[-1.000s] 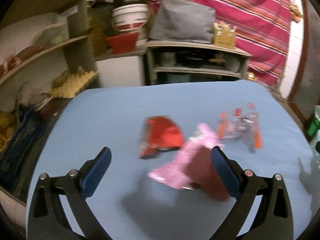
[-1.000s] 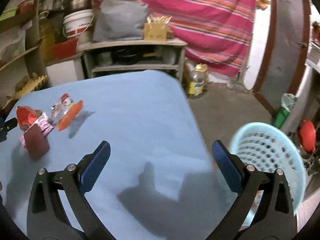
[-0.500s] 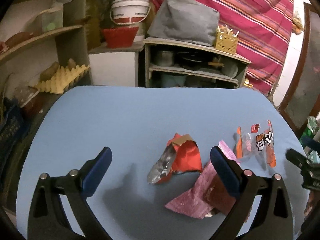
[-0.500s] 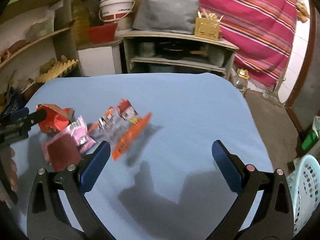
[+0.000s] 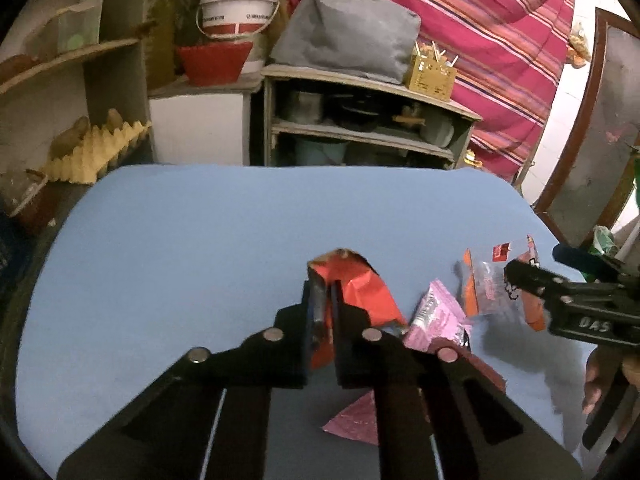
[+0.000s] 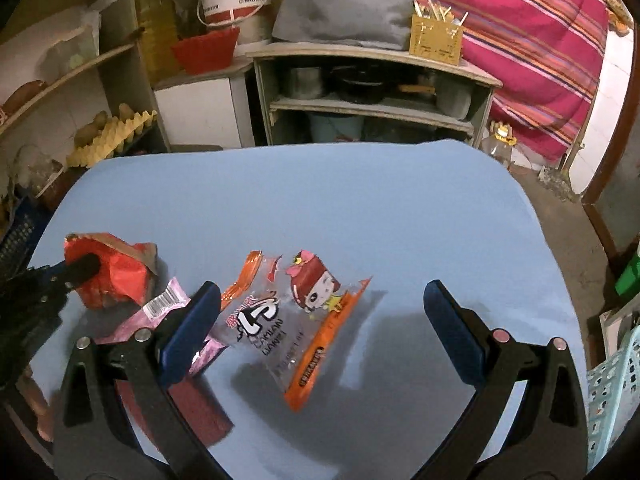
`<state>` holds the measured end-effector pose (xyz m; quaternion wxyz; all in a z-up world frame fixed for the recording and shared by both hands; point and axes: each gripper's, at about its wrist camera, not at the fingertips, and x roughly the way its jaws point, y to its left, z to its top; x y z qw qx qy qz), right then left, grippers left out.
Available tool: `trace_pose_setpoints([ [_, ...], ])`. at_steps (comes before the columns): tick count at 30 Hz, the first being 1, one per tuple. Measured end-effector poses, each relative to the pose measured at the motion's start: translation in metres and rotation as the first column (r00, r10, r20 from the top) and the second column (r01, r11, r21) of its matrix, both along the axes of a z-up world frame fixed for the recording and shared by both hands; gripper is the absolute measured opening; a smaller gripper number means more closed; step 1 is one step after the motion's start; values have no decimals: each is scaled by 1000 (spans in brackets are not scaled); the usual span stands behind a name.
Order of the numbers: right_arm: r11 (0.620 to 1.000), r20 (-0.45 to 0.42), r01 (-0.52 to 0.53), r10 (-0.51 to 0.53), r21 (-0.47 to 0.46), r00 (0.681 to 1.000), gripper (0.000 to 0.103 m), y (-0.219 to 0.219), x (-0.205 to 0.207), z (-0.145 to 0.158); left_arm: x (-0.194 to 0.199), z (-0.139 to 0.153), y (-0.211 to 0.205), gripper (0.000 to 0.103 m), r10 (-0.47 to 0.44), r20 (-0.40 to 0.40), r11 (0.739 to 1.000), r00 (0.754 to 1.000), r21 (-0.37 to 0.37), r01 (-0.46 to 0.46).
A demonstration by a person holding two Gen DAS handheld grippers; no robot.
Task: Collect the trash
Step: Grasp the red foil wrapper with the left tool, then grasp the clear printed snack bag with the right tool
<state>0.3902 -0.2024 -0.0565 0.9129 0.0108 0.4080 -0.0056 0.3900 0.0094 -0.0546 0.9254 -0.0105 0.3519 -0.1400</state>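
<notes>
My left gripper (image 5: 326, 300) is shut on a crumpled red wrapper (image 5: 360, 286) on the blue table; the right wrist view shows it too (image 6: 120, 272), with the left gripper (image 6: 86, 266) clamped on it. A pink wrapper (image 5: 434, 318) lies just right of it, partly under the left gripper, and shows in the right wrist view (image 6: 164, 306). A clear and orange snack packet (image 6: 296, 320) lies flat beyond my open, empty right gripper (image 6: 322, 316), which hovers over it. The right gripper (image 5: 532, 276) reaches in from the right in the left wrist view, above the packet (image 5: 484, 292).
A light blue laundry basket (image 6: 612, 396) stands off the table's right edge. The blue table (image 6: 360, 200) stretches back toward a wooden shelf unit (image 6: 372, 80) and cluttered shelves on the left. A striped pink cloth (image 6: 532, 40) hangs at the back right.
My left gripper closed on the red wrapper after moving forward to it. My right gripper swung left from the basket side and came in over the clear and orange packet.
</notes>
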Motion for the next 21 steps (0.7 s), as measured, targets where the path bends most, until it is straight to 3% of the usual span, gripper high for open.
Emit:
trace_pose_setpoints([
  [2,1000,-17,-2,2,9,1000,97,0,3,-5,-1,3,4,5,13,8,1000,1000,-10,-13],
  [4,999,-35,-15,17,34,999,86,0,5,-9,-1,8,12,5,34,18,999,999,-31,-34],
  [7,993,-60,-31,38,111,998,60,-5,6,-13,-3,15,20,4,58,32,998,998,-41,-57],
  [8,991,-62,-38,47,127,997,57,-6,6,-14,-4,17,21,4,62,33,997,998,-47,-60],
  [10,989,-48,-65,72,134,996,39,-6,2,-14,-7,21,23,4,65,40,997,997,-52,-63],
  [11,989,-42,-71,77,130,996,34,-6,-1,-13,-9,22,22,4,65,45,997,997,-46,-63],
  [15,987,-4,-80,81,139,997,26,-18,-19,-4,-20,33,17,4,56,67,998,996,-32,-54],
  [21,989,23,-59,56,132,998,26,-62,-65,13,-49,48,-14,4,17,110,1000,994,5,-18],
])
